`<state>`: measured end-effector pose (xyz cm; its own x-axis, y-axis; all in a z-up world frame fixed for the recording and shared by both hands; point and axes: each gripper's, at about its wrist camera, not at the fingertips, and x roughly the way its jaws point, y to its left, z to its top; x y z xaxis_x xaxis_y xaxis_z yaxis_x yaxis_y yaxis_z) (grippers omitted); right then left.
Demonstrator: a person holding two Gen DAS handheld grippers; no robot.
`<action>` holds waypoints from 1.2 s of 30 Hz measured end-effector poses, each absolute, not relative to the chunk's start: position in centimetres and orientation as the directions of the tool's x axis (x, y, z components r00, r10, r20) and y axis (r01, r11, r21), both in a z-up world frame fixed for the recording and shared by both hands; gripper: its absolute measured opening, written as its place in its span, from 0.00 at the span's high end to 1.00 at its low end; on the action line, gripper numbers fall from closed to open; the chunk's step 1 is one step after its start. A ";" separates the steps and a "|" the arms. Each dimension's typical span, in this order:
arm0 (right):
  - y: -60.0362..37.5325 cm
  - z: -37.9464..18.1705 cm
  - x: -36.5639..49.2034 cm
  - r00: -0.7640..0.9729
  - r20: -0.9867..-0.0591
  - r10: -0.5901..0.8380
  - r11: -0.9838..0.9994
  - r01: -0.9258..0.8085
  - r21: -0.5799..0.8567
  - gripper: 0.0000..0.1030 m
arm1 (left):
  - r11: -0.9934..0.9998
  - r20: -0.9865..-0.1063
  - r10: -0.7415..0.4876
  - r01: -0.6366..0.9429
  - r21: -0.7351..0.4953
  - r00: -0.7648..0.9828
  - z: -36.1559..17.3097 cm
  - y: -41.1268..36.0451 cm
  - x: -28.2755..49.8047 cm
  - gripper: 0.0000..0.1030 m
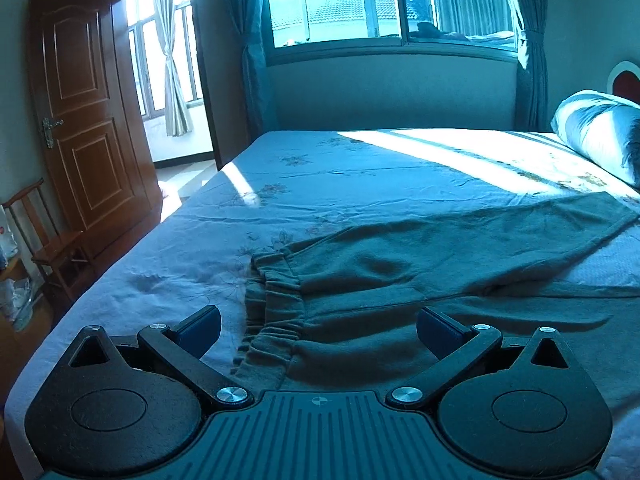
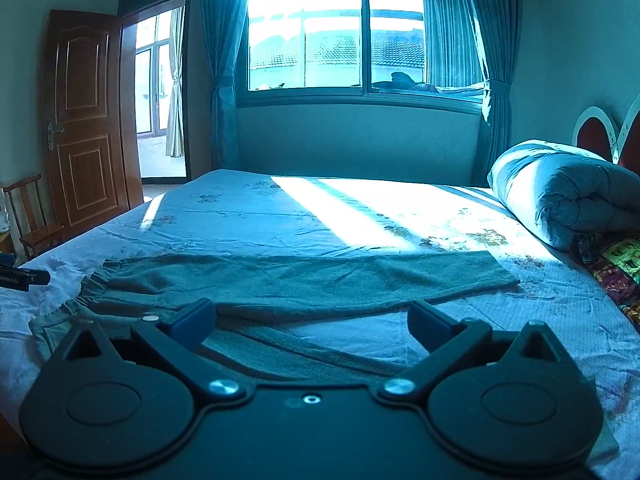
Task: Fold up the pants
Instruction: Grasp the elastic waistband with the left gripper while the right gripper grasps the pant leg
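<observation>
Pants (image 1: 420, 280) waistband fills left view; right view shows legs (image 2: 304, 280).

This is a bedroom in a home. A bed (image 2: 280, 216) with a flowered sheet fills the middle, with a rolled quilt (image 2: 560, 200) at its head by the headboard (image 2: 596, 128). Beyond the bed is a curtained window (image 2: 352, 40); left of it stand a wooden door (image 1: 80, 120) and a chair (image 1: 44, 240).
</observation>
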<state>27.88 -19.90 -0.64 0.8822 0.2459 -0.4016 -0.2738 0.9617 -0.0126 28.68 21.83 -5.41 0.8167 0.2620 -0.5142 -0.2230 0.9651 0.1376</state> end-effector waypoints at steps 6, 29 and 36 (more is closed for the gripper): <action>-16.0 -2.8 37.7 0.847 -0.455 0.276 0.949 -0.315 -0.012 0.08 | 0.965 -0.597 0.233 -0.260 0.043 0.767 -10.0 30.2 39.5 0.00; -10.9 -11.8 62.4 0.701 -0.634 0.325 0.853 -0.507 -0.123 0.39 | 0.965 -0.628 -0.130 -0.049 -0.259 0.767 -20.0 37.9 54.1 0.72; -10.5 -13.6 68.9 0.606 -0.748 0.272 0.772 -0.601 -0.206 0.36 | 0.971 -0.634 -0.139 -0.022 -0.240 0.760 -20.6 38.7 54.8 0.60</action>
